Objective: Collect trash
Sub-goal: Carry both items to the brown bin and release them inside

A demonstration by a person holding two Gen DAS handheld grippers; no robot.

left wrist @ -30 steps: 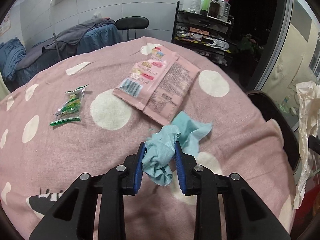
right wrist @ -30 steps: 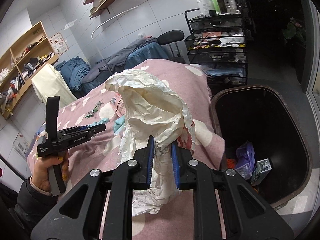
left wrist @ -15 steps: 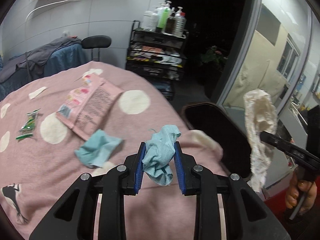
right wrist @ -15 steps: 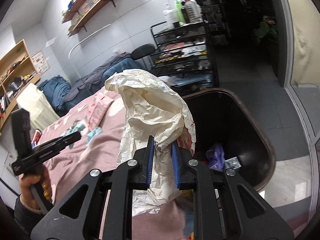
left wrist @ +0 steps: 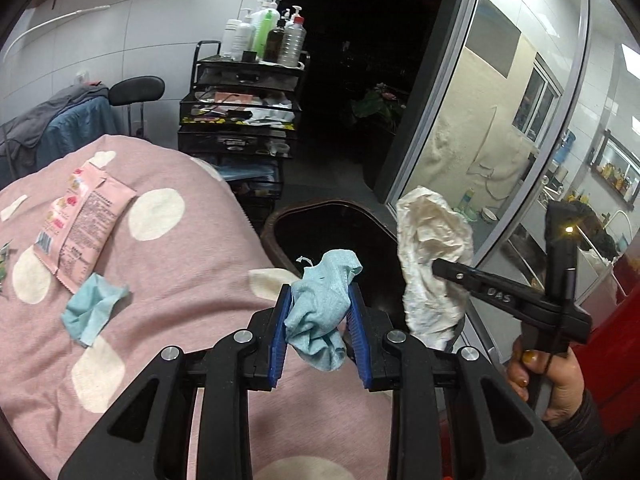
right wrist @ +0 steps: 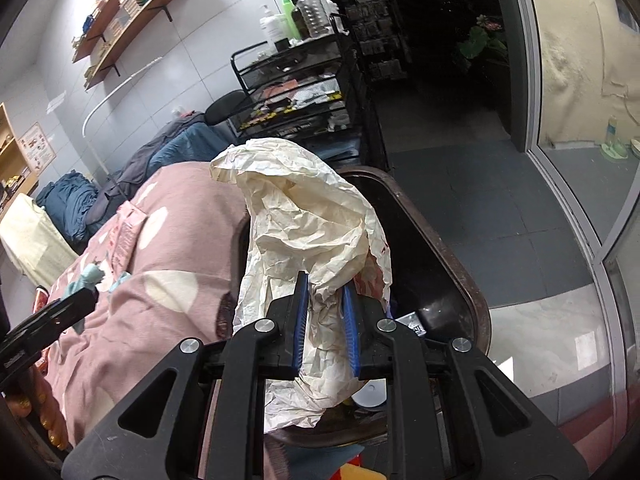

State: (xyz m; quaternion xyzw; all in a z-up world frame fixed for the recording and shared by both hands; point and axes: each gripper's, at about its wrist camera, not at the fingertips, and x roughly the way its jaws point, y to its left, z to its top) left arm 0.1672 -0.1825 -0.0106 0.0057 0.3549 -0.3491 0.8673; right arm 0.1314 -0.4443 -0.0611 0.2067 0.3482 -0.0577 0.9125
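My left gripper [left wrist: 318, 310] is shut on a crumpled light-blue tissue [left wrist: 320, 304], held above the pink bed edge, just short of the dark trash bin [left wrist: 340, 216]. My right gripper [right wrist: 325, 312] is shut on a large crumpled cream paper [right wrist: 304, 224] and hangs over the bin's [right wrist: 460, 264] opening. In the left wrist view that right gripper [left wrist: 438, 270] and the cream paper [left wrist: 432, 264] show to the right, over the bin. A second blue tissue [left wrist: 92, 308] and a pink wrapper [left wrist: 80, 224] lie on the bedspread.
The pink spotted bedspread [left wrist: 180, 272] fills the left. A black wire rack [left wrist: 244, 120] with bottles stands behind the bin. A glass sliding door [left wrist: 500, 140] runs along the right. Some rubbish lies inside the bin [right wrist: 408, 320]. A hand [left wrist: 556, 376] holds the right tool.
Both grippers have swung from over the bed toward the bin, each still gripping its trash. The bin now lies right under the cream paper.
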